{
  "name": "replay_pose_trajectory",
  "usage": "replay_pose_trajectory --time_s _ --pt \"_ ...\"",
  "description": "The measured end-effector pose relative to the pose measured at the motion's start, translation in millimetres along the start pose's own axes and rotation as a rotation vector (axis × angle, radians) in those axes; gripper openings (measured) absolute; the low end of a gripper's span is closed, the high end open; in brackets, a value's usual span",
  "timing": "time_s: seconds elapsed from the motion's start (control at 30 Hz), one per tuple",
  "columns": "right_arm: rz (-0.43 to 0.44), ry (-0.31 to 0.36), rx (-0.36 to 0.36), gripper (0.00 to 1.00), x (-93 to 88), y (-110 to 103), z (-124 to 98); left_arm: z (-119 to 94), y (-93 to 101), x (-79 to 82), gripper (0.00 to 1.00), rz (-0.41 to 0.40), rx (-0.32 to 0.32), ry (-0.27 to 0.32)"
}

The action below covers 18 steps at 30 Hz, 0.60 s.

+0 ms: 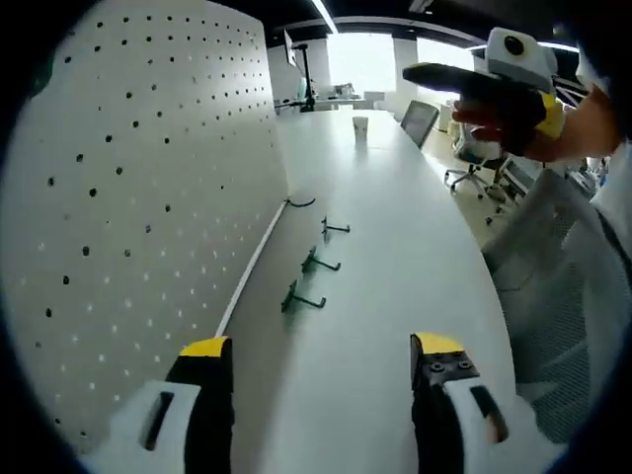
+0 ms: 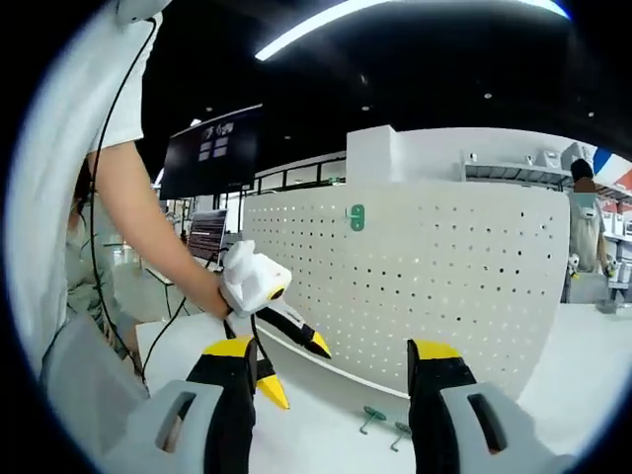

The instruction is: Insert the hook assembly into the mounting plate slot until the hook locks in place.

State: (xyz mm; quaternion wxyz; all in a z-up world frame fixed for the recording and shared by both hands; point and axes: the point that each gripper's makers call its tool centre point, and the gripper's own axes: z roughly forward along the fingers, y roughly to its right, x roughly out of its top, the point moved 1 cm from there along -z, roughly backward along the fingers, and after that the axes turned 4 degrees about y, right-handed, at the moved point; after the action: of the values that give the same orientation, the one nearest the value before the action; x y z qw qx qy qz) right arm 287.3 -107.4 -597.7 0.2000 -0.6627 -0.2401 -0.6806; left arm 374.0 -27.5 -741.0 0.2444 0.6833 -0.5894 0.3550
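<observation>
So the three small dark-green metal hooks (image 1: 314,267) lie in a row on the white table (image 1: 395,237) straight ahead of the left claw (image 1: 321,360), wide open and empty, just beside the white perforated pegboard panel (image 1: 148,197), while the right claw (image 2: 326,367), also open and empty, is farther off.

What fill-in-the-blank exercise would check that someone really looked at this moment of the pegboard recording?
1. The number of green hooks lying on the table is ____.
2. The left gripper holds ____.
3. The pegboard stands ____ on the table.
4. One green hook plate is already mounted on the ____.

Missing words: three; nothing; upright; pegboard
</observation>
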Motion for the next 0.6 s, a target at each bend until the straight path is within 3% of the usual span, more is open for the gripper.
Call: replay_pose_trajectory --time_s 0.6 --pt "-0.023 -0.014 -0.026 0.59 -5.8 11 -7 55 -12.1 -8.4 0.73 0.093 -0.119 -0.133"
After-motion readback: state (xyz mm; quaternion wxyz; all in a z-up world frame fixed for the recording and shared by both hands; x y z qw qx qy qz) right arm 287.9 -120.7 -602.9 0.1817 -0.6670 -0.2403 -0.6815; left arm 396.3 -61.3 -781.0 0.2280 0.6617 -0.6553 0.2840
